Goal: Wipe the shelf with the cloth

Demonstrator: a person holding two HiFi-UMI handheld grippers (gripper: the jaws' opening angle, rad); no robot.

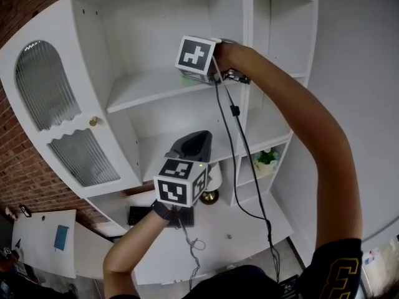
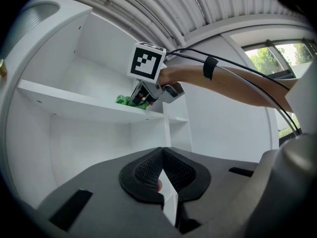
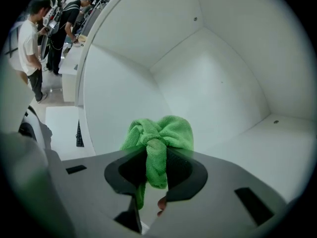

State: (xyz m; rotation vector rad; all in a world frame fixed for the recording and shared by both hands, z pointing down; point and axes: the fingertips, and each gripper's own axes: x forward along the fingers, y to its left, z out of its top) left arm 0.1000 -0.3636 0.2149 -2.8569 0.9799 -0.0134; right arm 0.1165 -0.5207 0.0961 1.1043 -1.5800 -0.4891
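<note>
The jaws of the right gripper (image 3: 156,157) are clamped on the green cloth (image 3: 166,133), and its bunched wad sticks out past their tips. The cloth is at the right end of the upper shelf (image 2: 74,103) board, near the back corner. The left gripper (image 2: 161,157) has its jaws closed tip to tip on nothing and hangs in front of the white cabinet (image 1: 56,73), below that board's front edge.

left claw (image 2: 161,155): tips together, nothing between
right claw (image 2: 142,96): tip at green cloth (image 2: 125,101)
green cloth: lying on white shelf (image 2: 74,105)
</note>
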